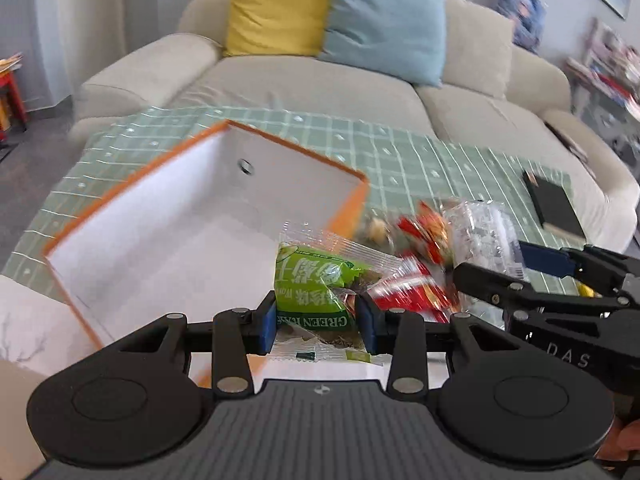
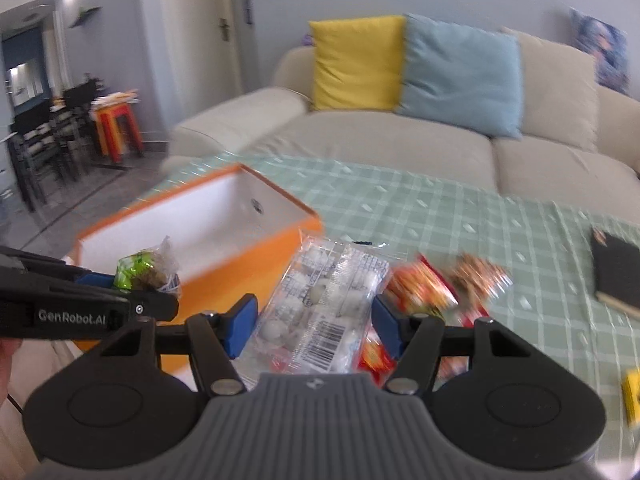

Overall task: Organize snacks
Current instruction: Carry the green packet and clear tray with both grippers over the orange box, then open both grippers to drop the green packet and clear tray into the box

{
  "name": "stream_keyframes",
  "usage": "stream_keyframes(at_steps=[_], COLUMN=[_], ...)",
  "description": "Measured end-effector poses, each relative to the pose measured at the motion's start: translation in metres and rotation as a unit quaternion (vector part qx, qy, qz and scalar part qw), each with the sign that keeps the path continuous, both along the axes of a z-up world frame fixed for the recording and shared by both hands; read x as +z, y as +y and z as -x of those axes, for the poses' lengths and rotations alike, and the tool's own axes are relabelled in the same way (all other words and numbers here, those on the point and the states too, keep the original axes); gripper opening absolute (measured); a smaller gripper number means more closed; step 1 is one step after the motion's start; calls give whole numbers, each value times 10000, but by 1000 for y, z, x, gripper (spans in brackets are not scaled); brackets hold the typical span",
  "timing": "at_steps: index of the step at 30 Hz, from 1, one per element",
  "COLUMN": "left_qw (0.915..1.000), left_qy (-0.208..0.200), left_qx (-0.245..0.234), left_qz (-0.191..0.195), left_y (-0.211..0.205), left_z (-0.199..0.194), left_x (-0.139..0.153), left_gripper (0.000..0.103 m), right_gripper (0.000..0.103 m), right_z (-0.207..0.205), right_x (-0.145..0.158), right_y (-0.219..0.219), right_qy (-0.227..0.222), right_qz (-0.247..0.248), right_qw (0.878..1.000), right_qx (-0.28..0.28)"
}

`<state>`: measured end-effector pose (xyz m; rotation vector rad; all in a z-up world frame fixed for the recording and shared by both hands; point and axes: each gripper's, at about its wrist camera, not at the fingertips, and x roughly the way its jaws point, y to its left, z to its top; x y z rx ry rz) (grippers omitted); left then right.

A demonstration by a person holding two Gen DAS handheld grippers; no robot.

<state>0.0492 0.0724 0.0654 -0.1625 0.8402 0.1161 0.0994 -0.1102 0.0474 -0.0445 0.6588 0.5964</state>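
My left gripper is shut on a green snack packet and holds it at the near right corner of the orange box, whose white inside looks bare. The packet also shows in the right wrist view. My right gripper holds a clear packet of white candies between its blue pads, just right of the box. Red and orange snack packets lie on the table beyond it; they also show in the left wrist view.
The table has a green checked cloth. A black notebook lies at the right. A yellow item sits near the right edge. A beige sofa with yellow and blue cushions stands behind the table.
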Motion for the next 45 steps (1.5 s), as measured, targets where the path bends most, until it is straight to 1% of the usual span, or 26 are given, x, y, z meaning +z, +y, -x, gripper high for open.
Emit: stream_keyframes(at_steps=[3, 5, 7, 9, 11, 13, 15, 17, 20, 23, 26, 29, 34, 36, 37, 38, 41, 45], left_qw=[9998, 9996, 9991, 9984, 9973, 9963, 9941, 9924, 9901, 9878, 9844, 9796, 9709, 9678, 9663, 9652, 9618, 9596], left_qy=[39, 148, 261, 365, 520, 704, 926, 1063, 1314, 1488, 1704, 1899, 2216, 2305, 2349, 2383, 2510, 2572], left_qx=[147, 219, 312, 398, 474, 479, 507, 515, 426, 338, 196, -54, -280, -336, -360, -362, -356, -308], left_qz=[-104, -101, -74, -185, -201, -125, -235, -332, -243, -308, -379, -656, -865, -958, -995, -1014, -1029, -1101], left_y=[23, 41, 57, 74, 89, 102, 112, 121, 134, 142, 145, 143, 141, 140, 140, 141, 141, 142], left_z=[-7, -11, -16, -18, -21, -26, -30, -34, -39, -43, -49, -56, -66, -69, -70, -72, -76, -77], left_x=[14, 20, 22, 23, 19, 13, 4, -3, -14, -21, -29, -36, -48, -54, -56, -58, -65, -71], left_gripper=[45, 45, 45, 45, 45, 45, 45, 45, 45, 45, 45, 45, 45, 45, 45, 45, 45, 46], right_gripper=[61, 61, 61, 61, 60, 60, 60, 60, 60, 59, 58, 57, 56, 56, 49, 37, 37, 37], right_z=[-11, -16, -23, -28, -31, -35, -40, -42, -49, -62, -70, -76, -79, -79, -80, -80, -82, -80], right_x=[15, 22, 28, 32, 34, 32, 28, 23, 16, 6, -6, -17, -31, -37, -40, -42, -46, -46], right_y=[27, 45, 65, 84, 104, 126, 146, 160, 185, 204, 217, 228, 236, 239, 241, 243, 247, 250], right_qy=[-136, -208, -191, -172, -218, -235, -175, -130, -80, 30, 263, 434, 802, 879, 896, 918, 1045, 1043], right_qz=[-96, -127, -205, -268, -241, -130, 4, 146, 418, 739, 1043, 1374, 1632, 1746, 1789, 1830, 1819, 1818], right_qw=[9992, 9982, 9967, 9949, 9925, 9899, 9869, 9843, 9787, 9716, 9631, 9540, 9458, 9415, 9399, 9383, 9363, 9370], right_qx=[360, 552, 768, 960, 1180, 1392, 1605, 1753, 2010, 2249, 2467, 2628, 2692, 2744, 2767, 2788, 2817, 2793])
